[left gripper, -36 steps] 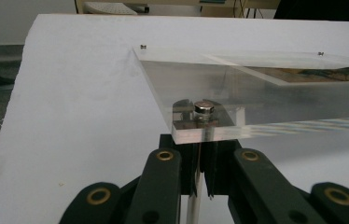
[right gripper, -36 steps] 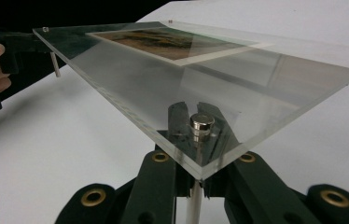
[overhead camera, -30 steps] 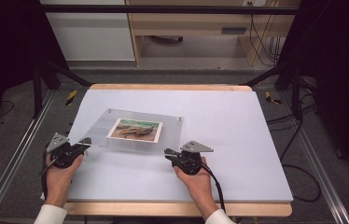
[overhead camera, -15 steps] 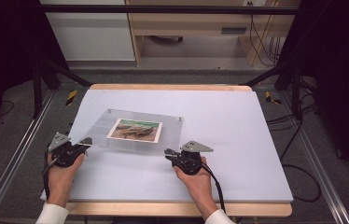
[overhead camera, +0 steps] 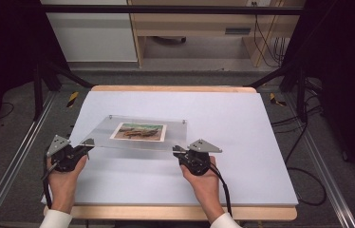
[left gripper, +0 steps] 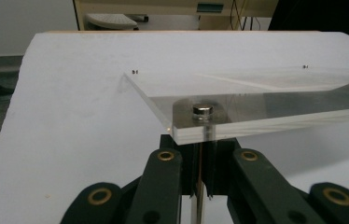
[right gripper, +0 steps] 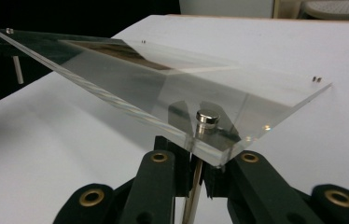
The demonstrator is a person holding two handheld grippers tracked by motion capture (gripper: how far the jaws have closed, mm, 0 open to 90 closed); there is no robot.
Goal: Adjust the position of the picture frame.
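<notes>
Acrylic photo frame [overhead camera: 133,133] — two clear sheets with a colour print [overhead camera: 138,131] sandwiched between them — sits left of centre in the high view, over a white table cover [overhead camera: 242,142]. Its near edge is raised, gripped at both near corners, while the far edge with its two small silver studs lies toward the back of the table. The left gripper [overhead camera: 83,146], at the lower left of the high view, has its jaws drawn in close on the frame's near left corner; the left gripper view shows the two black jaws meeting under the clear sheet's edge, just below a round silver stud [left gripper: 202,110] and the thin pin beneath it, at the centre of the picture. The right gripper [overhead camera: 178,152], just below the centre of the high view, is likewise clamped narrow on the near right corner; in the right gripper view a second stud [right gripper: 207,116] stands on the sheet directly above the meeting jaws, and the frame tilts away toward the upper left, the print showing as a dark patch there. Each gripper rests in one of the person's hands, and white sleeves enter at the bottom edge of the high view.
</notes>
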